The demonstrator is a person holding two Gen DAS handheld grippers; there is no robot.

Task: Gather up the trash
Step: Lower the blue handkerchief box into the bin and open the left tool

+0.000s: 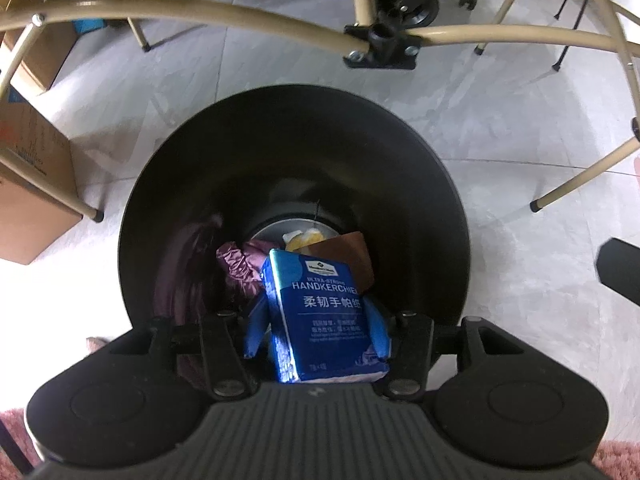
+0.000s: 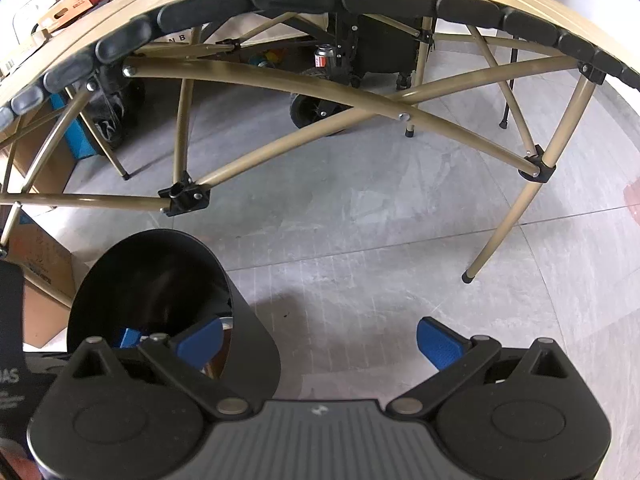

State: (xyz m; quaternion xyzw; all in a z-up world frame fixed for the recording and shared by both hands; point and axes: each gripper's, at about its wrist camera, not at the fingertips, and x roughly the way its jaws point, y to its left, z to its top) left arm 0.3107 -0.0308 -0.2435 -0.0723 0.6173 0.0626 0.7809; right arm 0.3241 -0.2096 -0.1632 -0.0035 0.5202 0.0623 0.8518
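Drop step in hand. Left gripper [image 1: 318,332] clasped the tissue pack [image 1: 324,316] over the bin [image 1: 420,184], at 6 o'clock of its mouth. Right gripper [image 2: 320,346] gaped, empty. Next move, likely: part the jaws so the pack falls.

Floor [image 2: 360,216]: pale grey tiles with thin seams, streaked and scuffed.
Bin [image 2: 256,344]: a black round bin stands upright on the tiles.
Table legs [image 2: 486,248]: tan metal tubes with black rubber feet rest on the floor.
Boxes [image 1: 36,200]: brown cardboard boxes sit at the left edge.
Cart wheels [image 2: 312,114]: black wheels rest under the table.
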